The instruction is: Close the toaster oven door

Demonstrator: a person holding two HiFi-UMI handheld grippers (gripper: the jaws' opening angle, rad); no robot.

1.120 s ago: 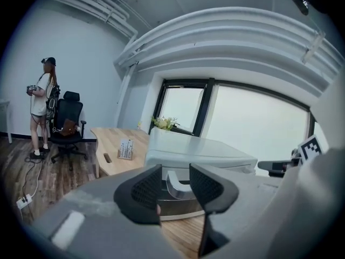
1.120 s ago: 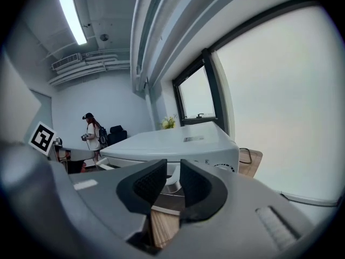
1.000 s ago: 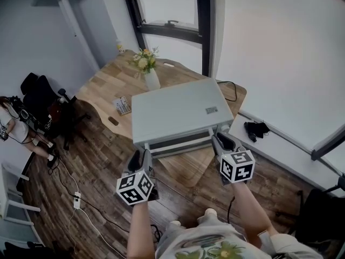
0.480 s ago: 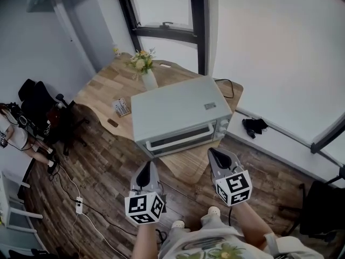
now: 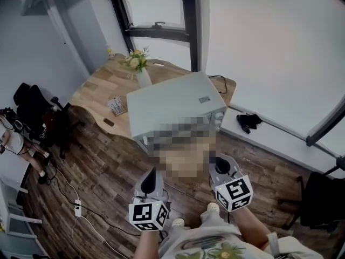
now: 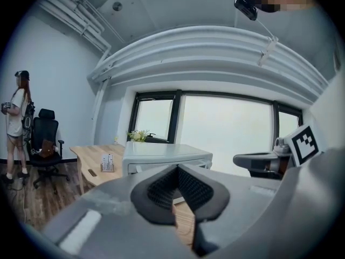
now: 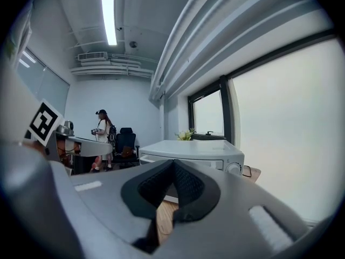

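Both tools low, near the person's body, above the wood floor (image 5: 102, 171). Left tool (image 5: 150, 174): jaws together, pads meeting, nothing between them. Right tool (image 5: 220, 161): same, jaws pressed together and empty. Neither touches anything; both point toward the table edge, the right one slightly farther forward.

Beyond them, the wooden table (image 5: 94, 90). The toaster oven (image 5: 172, 104) sits at its near edge, front facing the tools, well apart from both. From the left tool's view its door (image 6: 148, 167) lies flush with the front, shut; a knob shows at the front's right end in the right tool's view.

On the table left of the oven: a small card stand (image 5: 116, 106). Behind the oven, a vase of flowers (image 5: 137, 65) by the window.

Far left: an office chair (image 5: 32, 99) and a person (image 5: 11, 139) standing.
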